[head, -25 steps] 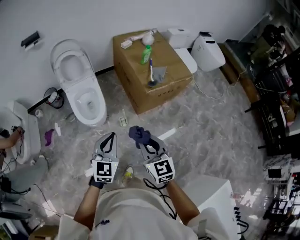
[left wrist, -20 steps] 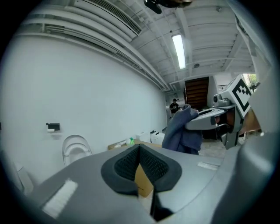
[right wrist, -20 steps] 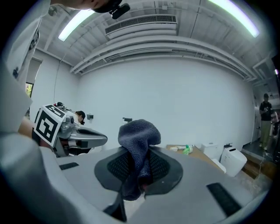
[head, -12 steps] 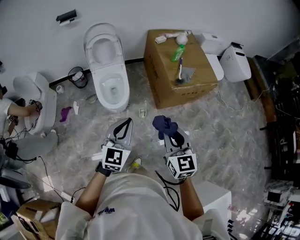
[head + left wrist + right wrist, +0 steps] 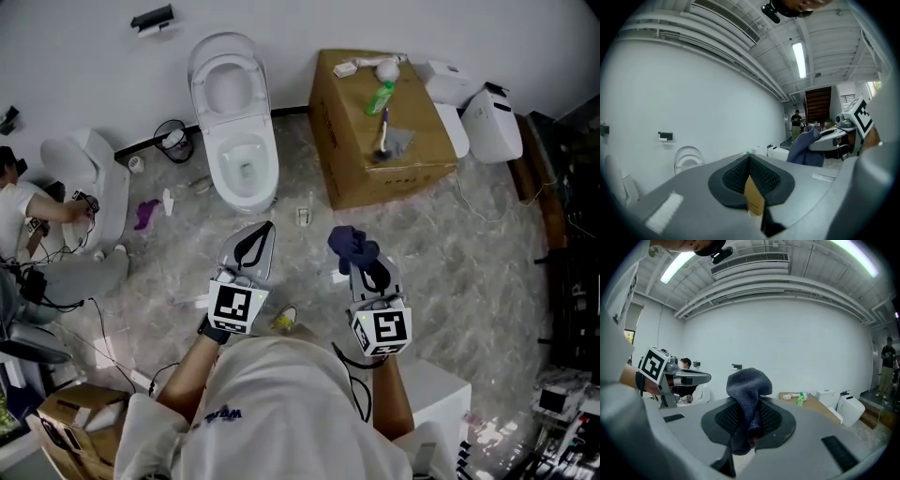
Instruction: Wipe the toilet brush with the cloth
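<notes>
A loose cream shirt (image 5: 272, 412) with short sleeves and small dark lettering (image 5: 221, 415); a dark glove on the left hand (image 5: 208, 328); the left gripper (image 5: 266, 228) and right gripper (image 5: 367, 262) are grey shells with black ribbed pads, each topped by a black-and-white marker cube (image 5: 232, 308) (white-edged); a thin black cable (image 5: 352, 386) loops over the shirt.

Left gripper (image 5: 750, 164) fingers (image 5: 771, 181) together, seemingly empty
</notes>
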`<action>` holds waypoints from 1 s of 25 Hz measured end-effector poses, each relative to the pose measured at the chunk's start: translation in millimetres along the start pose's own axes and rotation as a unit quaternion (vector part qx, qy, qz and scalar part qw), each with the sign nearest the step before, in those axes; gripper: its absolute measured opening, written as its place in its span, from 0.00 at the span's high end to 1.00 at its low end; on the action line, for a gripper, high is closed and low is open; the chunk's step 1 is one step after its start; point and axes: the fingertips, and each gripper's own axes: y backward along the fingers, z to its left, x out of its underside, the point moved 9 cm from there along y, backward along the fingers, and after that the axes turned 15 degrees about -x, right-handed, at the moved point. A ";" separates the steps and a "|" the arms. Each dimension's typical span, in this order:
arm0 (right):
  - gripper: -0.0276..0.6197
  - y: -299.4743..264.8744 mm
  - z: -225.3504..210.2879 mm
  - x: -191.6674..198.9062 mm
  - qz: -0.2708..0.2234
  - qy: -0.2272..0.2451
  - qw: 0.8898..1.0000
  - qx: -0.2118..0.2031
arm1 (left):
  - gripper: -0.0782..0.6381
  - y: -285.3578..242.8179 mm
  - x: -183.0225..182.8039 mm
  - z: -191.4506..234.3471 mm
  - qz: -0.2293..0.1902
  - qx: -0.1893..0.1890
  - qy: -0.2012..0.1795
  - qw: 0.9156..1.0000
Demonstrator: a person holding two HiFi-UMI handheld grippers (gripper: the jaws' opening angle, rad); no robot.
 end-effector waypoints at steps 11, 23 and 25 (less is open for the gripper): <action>0.86 16.1 -13.9 4.0 -0.009 -0.014 1.000 0.024 | 0.89 -5.8 -2.5 -24.2 -0.012 0.031 -0.041 0.999; 0.86 26.1 -27.6 12.0 -0.011 -0.030 0.999 0.029 | 0.89 -9.7 -8.5 -54.6 -0.047 0.093 -0.089 0.991; 0.86 27.1 -28.1 12.1 -0.009 -0.031 0.999 0.029 | 0.89 -11.3 -6.4 -53.8 -0.039 0.088 -0.081 0.992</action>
